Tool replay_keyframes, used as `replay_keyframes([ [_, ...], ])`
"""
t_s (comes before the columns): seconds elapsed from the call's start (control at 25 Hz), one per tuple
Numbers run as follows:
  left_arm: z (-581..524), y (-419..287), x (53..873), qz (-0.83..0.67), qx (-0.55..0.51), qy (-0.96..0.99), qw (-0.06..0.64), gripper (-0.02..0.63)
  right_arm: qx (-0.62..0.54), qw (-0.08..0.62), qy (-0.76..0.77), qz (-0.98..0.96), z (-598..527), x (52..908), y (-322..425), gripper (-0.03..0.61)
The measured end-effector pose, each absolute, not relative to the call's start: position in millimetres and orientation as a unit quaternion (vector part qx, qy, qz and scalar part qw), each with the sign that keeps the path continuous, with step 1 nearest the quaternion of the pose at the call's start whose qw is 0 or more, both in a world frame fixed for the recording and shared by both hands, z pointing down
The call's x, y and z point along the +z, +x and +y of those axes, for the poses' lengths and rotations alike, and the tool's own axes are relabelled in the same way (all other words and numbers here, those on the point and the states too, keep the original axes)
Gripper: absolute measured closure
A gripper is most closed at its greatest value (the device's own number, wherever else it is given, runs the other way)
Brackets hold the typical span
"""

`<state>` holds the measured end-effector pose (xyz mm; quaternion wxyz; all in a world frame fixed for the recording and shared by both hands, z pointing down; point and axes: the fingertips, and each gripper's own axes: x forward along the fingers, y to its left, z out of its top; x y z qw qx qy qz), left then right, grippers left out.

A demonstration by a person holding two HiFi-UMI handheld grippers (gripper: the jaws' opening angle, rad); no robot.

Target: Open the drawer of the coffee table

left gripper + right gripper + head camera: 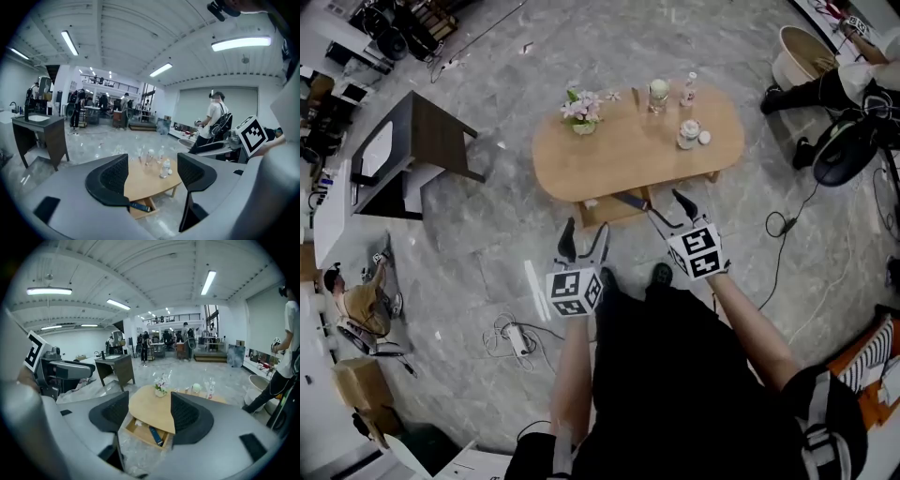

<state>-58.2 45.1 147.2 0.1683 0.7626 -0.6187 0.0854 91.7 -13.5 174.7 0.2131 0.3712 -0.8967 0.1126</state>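
The oval wooden coffee table (628,150) stands ahead of me, and its drawer (609,212) is pulled out from under the near edge. A dark flat object (156,435) lies inside the drawer (143,430). Both grippers are raised in front of me, short of the table. My left gripper (584,242) is open with nothing between its fingers. My right gripper (667,210) is also open and empty, its tips over the drawer's near edge in the head view. Past the left gripper (152,164) I see the table (147,180) and drawer (139,206). The right gripper (150,401) frames the table (152,411).
A flower pot (583,112), bottles (687,90) and a jar (688,134) stand on the tabletop. A dark sink stand (417,150) is at the left. A power strip with cables (517,337) lies on the floor. A person (848,84) sits at the upper right beside a tub (802,52).
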Motion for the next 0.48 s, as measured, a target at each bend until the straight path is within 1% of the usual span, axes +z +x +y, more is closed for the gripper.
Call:
replay_keyframes([
  [0.28,56.5,-47.6,49.7,-0.624,0.042,0.776,0.084,0.298,0.052,0.116,0.418,-0.899,-13.3,76.9,126.0,0.296],
  [0.48,67.3,-39.1,1.6,-0.623,0.012,0.781,0.043,0.333,0.059,0.065,0.418,-0.904,0.4,28.8,145.8,0.296],
])
